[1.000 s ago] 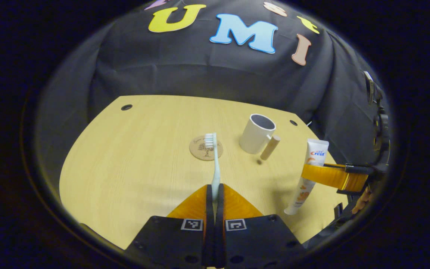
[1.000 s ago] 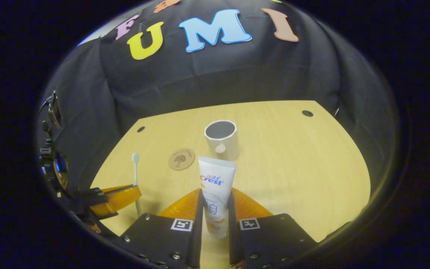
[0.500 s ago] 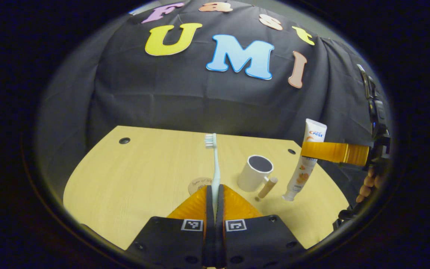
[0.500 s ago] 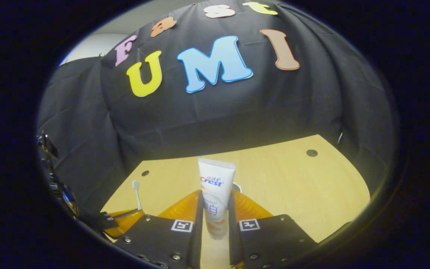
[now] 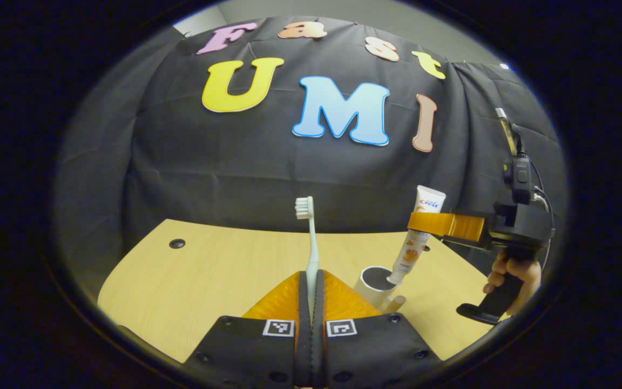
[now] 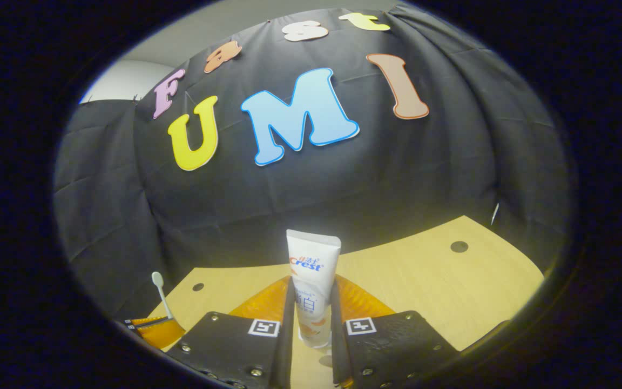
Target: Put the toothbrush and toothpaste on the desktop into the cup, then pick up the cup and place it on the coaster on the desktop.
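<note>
Above the white cup, at the near right of the desk, hangs the toothpaste — a white tube held upright, cap end down, with the cap just over the cup's open mouth. The right gripper is clenched across the tube's middle, both fingers pressing its sides, and a hand holds that gripper's grip farther right. In the right gripper view the same tube stands between the two fingers with its flat crimped end on top; the cup beneath is hidden by the gripper's body.

Left of the cup, the left gripper is closed tight on the toothbrush, which stands straight up from between the fingers, bristles at the top against the dark cloth wall. Its handle end is hidden between the fingers. The coaster cannot be seen from here.

The step in hand looks to be lowering the toothpaste into the cup. To do it well, the tube should go straight down with the cap centred over the opening, clear of the rim, and be let go only when the cap is well inside — a tilted release could tip the light cup or drop the tube onto the desk. The toothbrush would best wait to the side until the tube settles.
</note>
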